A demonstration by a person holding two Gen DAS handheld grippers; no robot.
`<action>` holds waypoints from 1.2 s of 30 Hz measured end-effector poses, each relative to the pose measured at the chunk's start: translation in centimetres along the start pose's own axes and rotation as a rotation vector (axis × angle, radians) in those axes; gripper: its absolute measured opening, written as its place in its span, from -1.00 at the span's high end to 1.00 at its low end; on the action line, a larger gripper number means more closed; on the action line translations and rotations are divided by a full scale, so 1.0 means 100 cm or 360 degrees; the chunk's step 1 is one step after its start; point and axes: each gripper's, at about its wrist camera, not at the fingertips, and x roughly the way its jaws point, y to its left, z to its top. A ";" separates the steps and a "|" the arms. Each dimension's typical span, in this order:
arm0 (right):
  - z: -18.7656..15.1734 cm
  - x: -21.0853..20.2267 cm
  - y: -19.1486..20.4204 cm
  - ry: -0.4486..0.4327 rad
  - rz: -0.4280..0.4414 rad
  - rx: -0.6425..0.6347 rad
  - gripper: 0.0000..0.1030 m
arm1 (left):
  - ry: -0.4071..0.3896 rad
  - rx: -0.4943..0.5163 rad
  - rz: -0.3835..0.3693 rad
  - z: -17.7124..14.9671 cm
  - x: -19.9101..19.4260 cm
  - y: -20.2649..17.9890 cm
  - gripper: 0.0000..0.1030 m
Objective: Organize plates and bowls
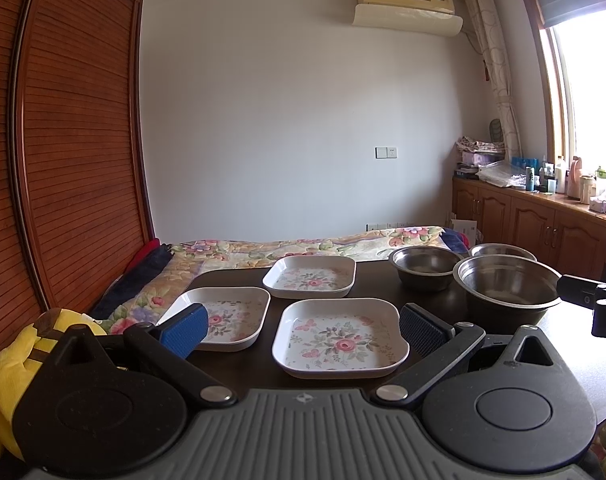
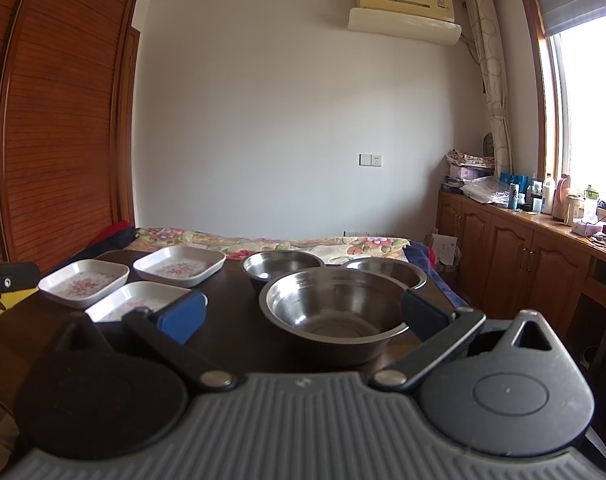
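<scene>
The dark wooden table (image 1: 231, 364) carries three white square floral-print plates and three round stainless-steel bowls.

Left wrist view: the nearest white square floral plate (image 1: 339, 338) lies at 12 o'clock, directly ahead of the left gripper (image 1: 303, 326) and between the lines of its two fingers. The jaws stand wide apart and hold nothing. A second floral plate (image 1: 227, 316) sits at 10 o'clock, partly behind the blue finger pad (image 1: 185, 328); the third floral plate (image 1: 309, 280) is farther back at 12 o'clock. Contact between pad and plate cannot be determined.

Right wrist view: the large steel bowl (image 2: 335, 312) lies at 12 o'clock between the fingers of the right gripper (image 2: 303, 312). These jaws are also spread wide and empty. Two smaller steel bowls (image 2: 283, 266) (image 2: 387, 272) stand just behind it at 11 and 1 o'clock.
</scene>
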 end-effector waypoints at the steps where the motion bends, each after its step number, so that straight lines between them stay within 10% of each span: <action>1: 0.000 0.000 0.000 0.0000 0.0000 0.0002 -1.00 | 0.0000 0.0000 0.0000 0.000 0.000 0.000 -1.00; 36: -0.001 0.001 -0.003 0.0003 -0.0002 -0.0004 -1.00 | 0.0011 -0.0003 0.0002 -0.001 -0.001 0.005 -1.00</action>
